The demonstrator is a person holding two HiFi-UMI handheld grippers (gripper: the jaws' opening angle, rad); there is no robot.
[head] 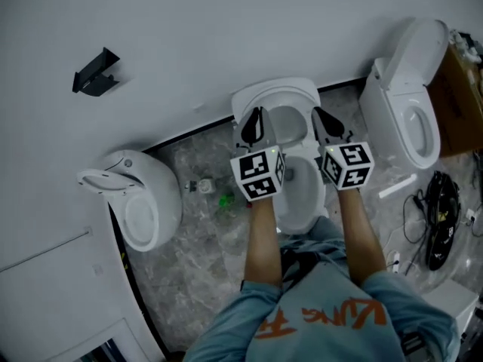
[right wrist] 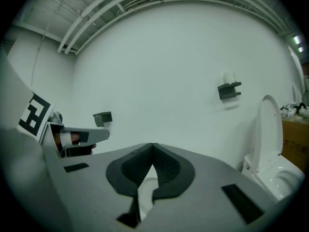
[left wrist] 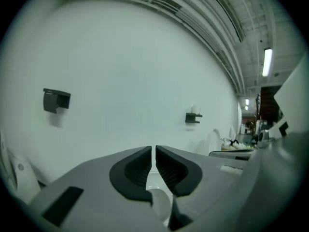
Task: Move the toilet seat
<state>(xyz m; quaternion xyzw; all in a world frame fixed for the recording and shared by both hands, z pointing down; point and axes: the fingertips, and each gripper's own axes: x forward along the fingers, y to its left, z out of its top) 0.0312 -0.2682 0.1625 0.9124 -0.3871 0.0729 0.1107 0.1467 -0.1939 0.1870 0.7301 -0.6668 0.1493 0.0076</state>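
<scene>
Standing right over the middle toilet (head: 300, 191) here, both arms held out level above the bowl. The toilet seat (head: 281, 105) looks tipped up toward the white wall (head: 226, 29), just past the tips of both grippers, though from straight above I can't separate seat from lid. Neither gripper touches it as far as I can see. The left gripper (head: 253, 127) has its fingers (left wrist: 137, 168) nearly pressed together: just a thin slit between the black pads, and only wall shows through it. The right gripper (head: 326, 124) has its fingers (right wrist: 170, 166) closed with the tips meeting, and they're pinching nothing. The two grippers sit side by side, apart from each other. Off to the right there's a second toilet (head: 411, 111) with its lid standing up, and it shows in the right gripper view too. A white wall-hung fixture (head: 139, 202) sits to the left. A black bracket (head: 94, 72) hangs on the wall up left, and the right gripper view shows another one (right wrist: 229, 90) with a paper roll on top. The floor (head: 196, 255) is grey marble-look, with a tangle of black cables (head: 441, 221) at the right edge.
</scene>
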